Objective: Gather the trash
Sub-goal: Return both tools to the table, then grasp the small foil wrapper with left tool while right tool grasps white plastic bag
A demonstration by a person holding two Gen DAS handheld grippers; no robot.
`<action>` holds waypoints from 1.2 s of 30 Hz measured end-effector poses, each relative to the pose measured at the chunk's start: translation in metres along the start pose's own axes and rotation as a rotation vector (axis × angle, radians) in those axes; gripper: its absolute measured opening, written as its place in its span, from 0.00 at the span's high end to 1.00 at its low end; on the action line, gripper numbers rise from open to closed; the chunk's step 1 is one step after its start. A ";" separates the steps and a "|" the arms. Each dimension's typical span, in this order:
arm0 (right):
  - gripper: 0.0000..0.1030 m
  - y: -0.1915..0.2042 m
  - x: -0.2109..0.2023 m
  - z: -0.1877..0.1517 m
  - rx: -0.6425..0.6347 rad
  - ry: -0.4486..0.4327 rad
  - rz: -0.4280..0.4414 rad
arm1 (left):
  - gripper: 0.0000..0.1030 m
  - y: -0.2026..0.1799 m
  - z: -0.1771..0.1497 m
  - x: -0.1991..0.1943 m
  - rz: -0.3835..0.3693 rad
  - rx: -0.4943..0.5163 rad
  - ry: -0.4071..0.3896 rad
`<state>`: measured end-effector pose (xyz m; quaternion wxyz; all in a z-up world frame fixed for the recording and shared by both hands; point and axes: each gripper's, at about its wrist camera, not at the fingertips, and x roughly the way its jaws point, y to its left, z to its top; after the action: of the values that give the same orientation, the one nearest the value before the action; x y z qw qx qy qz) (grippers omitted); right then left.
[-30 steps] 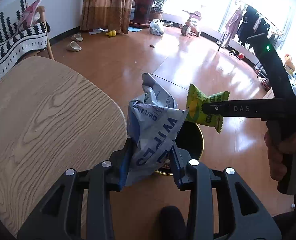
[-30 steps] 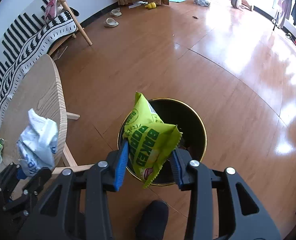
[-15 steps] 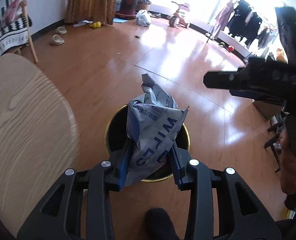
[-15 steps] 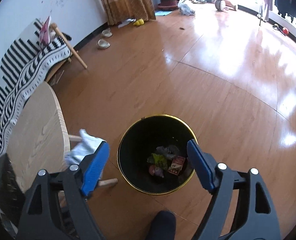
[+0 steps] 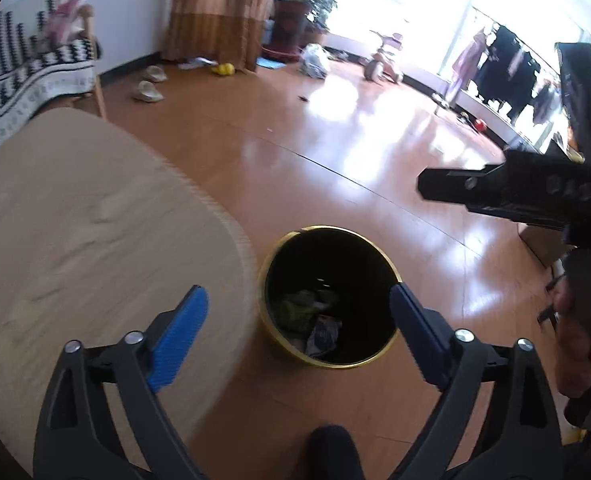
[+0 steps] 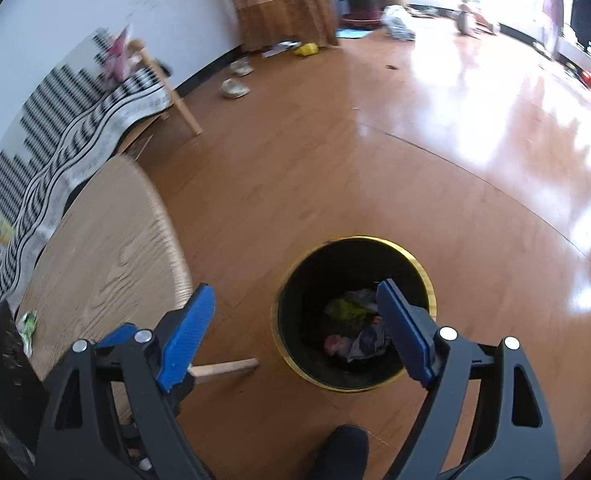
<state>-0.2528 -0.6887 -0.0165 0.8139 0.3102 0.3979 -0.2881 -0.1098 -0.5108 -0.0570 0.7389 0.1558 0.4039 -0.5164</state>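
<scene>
Above the trash bin (image 5: pixel 379 354): left gripper (image 5: pixel 297 318) and right gripper (image 6: pixel 293 316) both spread wide, holding nothing; wrappers (image 6: pixel 355 322) lay inside.

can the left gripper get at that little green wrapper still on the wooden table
Probably yes. The left gripper is open and empty, and the green wrapper lies exposed near the table edge.

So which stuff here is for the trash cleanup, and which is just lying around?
For the job:
- trash bin
- wrappers inside it
- small green wrapper on the wooden table
- left gripper and right gripper, both open

Just lying about:
- slippers
- tricycle
- potted plant
- striped blanket
</scene>
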 end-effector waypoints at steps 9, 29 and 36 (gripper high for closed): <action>0.18 0.162 0.025 -0.015 -0.239 0.065 0.156 | 0.09 0.113 -0.037 -0.113 0.235 -0.114 -0.064; 0.18 0.490 0.051 -0.169 -0.825 0.234 0.462 | 0.07 0.486 -0.233 -0.362 0.842 -0.575 -0.082; 0.18 0.498 0.065 -0.175 -0.858 0.254 0.462 | 0.07 0.570 -0.255 -0.353 0.885 -0.493 0.058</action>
<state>0.0554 -0.2552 -0.0186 0.8558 0.0602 0.4973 0.1291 0.2363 0.1173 -0.0558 0.8901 0.1475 0.4295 -0.0387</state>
